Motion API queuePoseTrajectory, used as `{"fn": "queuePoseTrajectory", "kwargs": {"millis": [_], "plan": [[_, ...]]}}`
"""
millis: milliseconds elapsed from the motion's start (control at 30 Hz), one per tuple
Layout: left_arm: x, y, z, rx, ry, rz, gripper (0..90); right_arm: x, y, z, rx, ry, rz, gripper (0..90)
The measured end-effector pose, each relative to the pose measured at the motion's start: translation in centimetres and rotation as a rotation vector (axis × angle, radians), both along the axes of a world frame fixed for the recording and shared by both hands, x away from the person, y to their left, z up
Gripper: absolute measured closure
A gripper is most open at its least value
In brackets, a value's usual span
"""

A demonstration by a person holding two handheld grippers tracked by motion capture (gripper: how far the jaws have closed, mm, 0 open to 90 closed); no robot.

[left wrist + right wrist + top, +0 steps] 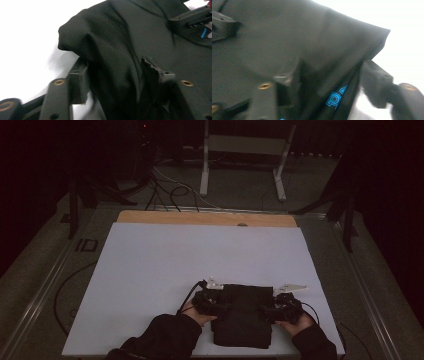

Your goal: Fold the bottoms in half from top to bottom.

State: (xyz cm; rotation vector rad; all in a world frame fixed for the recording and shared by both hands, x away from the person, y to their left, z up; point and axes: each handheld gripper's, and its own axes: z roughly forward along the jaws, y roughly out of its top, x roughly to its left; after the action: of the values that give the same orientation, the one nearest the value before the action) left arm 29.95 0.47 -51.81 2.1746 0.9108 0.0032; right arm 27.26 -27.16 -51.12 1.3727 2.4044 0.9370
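A folded black cloth (245, 315) lies on the white table sheet (200, 255) near the front edge. My left gripper (220, 304) is at the cloth's left edge and my right gripper (267, 310) at its right edge, each held in a hand. In the left gripper view the black cloth (130, 30) bulges up as a fold between the jaws of the left gripper (113, 67), which stand partway closed, with a sliver of white beside one jaw. In the right gripper view the cloth (299, 32), with a blue print (335, 96) on its edge, lies between the jaws of the right gripper (330, 72), with a gap at the outer jaw.
The white sheet covers a wooden board (205, 218) whose far edge shows. Cables (170, 190) and a white metal stand (245, 155) are on the floor beyond the table. The room around is dark.
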Motion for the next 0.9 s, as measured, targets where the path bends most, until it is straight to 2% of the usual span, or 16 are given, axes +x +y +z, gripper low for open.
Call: {"fn": "queuePoseTrajectory", "kwargs": {"millis": [67, 100, 267, 300, 367, 433, 533, 600, 900], "plan": [[0.0, -0.1, 0.0, -0.004, 0.008, -0.011, 49.8, 0.0, 0.1, 0.0, -0.002, 0.000, 0.002, 45.2], [0.0, -0.2, 0.0, -0.003, 0.006, -0.013, 53.4, -0.1, 0.2, 0.1, 0.006, 0.001, 0.021, 53.4], [0.0, -0.3, 0.0, -0.019, 0.028, -0.025, 64.1, -0.2, 0.3, 0.1, 0.035, 0.017, 0.039, 67.9], [0.0, -0.2, 0.0, -0.022, 0.028, -0.024, 65.7, -0.2, 0.3, 0.1, 0.051, 0.026, 0.043, 72.4], [0.0, -0.2, 0.1, -0.024, 0.023, -0.031, 68.4, -0.3, 0.4, 0.2, 0.051, 0.025, 0.052, 75.7], [-0.1, -0.2, 0.2, -0.035, 0.023, -0.023, 70.2, -0.4, 0.5, 0.3, 0.045, 0.017, 0.056, 77.4], [-0.3, -0.3, 0.4, -0.022, -0.002, -0.032, 71.8, -0.5, 0.7, 0.5, 0.038, -0.001, 0.060, 78.5], [-0.3, -0.3, 0.6, -0.023, 0.000, -0.032, 72.4, -0.6, 0.7, 0.7, 0.036, -0.009, 0.058, 78.7], [-0.4, -0.1, 1.4, -0.023, -0.024, -0.063, 73.6, -0.8, 0.6, 1.3, 0.055, -0.023, 0.056, 79.2]]}}
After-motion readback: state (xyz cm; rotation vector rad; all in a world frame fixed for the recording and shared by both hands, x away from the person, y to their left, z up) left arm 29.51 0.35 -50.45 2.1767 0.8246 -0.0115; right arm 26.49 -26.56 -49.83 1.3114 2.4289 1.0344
